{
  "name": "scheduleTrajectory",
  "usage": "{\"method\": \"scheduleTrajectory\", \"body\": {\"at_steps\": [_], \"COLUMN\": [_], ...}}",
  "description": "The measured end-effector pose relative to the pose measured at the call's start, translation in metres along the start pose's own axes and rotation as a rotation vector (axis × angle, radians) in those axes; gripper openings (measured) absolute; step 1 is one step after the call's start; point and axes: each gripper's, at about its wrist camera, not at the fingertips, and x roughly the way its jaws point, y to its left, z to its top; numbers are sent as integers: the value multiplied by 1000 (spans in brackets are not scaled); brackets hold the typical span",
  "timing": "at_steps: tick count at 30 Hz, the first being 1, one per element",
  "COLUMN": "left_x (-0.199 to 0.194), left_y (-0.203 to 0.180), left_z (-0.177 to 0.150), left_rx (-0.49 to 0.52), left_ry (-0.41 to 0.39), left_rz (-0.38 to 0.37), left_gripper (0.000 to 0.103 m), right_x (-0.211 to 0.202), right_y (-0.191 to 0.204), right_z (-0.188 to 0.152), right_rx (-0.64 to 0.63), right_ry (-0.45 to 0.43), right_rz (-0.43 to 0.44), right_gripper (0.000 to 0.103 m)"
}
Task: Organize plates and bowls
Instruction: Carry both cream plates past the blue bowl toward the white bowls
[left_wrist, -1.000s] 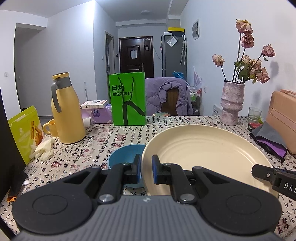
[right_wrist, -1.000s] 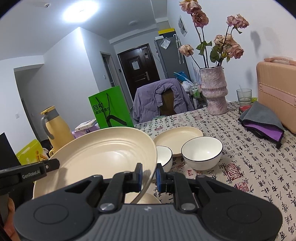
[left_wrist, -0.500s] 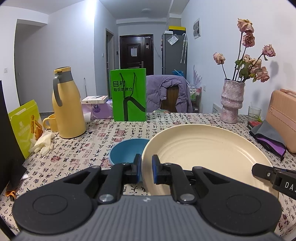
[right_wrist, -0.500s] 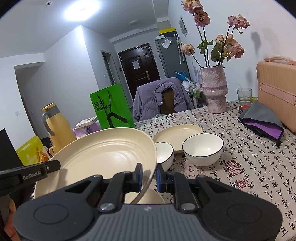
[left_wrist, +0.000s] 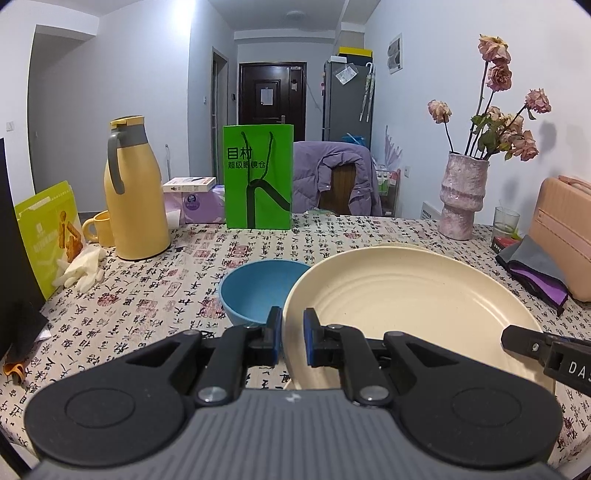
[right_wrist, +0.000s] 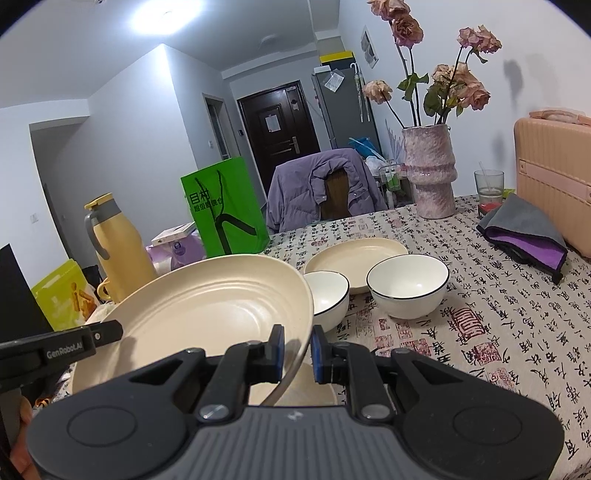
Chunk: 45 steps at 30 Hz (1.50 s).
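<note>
A large cream plate (left_wrist: 406, 306) hangs above the table, held from both sides. My left gripper (left_wrist: 293, 334) is shut on its left rim. My right gripper (right_wrist: 297, 349) is shut on its right rim, and there the plate (right_wrist: 207, 306) fills the left of the view. Under it part of another cream plate (right_wrist: 310, 387) shows on the table. A blue bowl (left_wrist: 258, 291) sits just left of the held plate. Farther back are a smaller cream plate (right_wrist: 354, 258) and two white bowls (right_wrist: 328, 291) (right_wrist: 410, 284).
A yellow jug (left_wrist: 135, 192), a mug and a green paper bag (left_wrist: 258, 177) stand at the back left. At the right are a pink vase with dried flowers (right_wrist: 430, 170), a glass, a grey-purple cloth (right_wrist: 524, 230) and a pink case (right_wrist: 554, 177). A patterned cloth covers the table (right_wrist: 498, 332).
</note>
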Motion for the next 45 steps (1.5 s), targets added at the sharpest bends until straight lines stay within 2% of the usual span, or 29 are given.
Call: {"method": "scheduleTrajectory", "body": {"at_steps": [23,45], "left_x": [2,12], "left_y": [11,19], "left_z": [-18,-30], "left_rx": [-20,-26], "left_ry": [30,57], "left_rz": [-4,-7], "left_gripper": [12,12], "right_x": [2,23], "right_y": [6,2], "right_z": [-16,-31], "right_rx": [-6,-2], "right_ry": [17,83], "right_rz": [2,3], "right_gripper": [15,15]}}
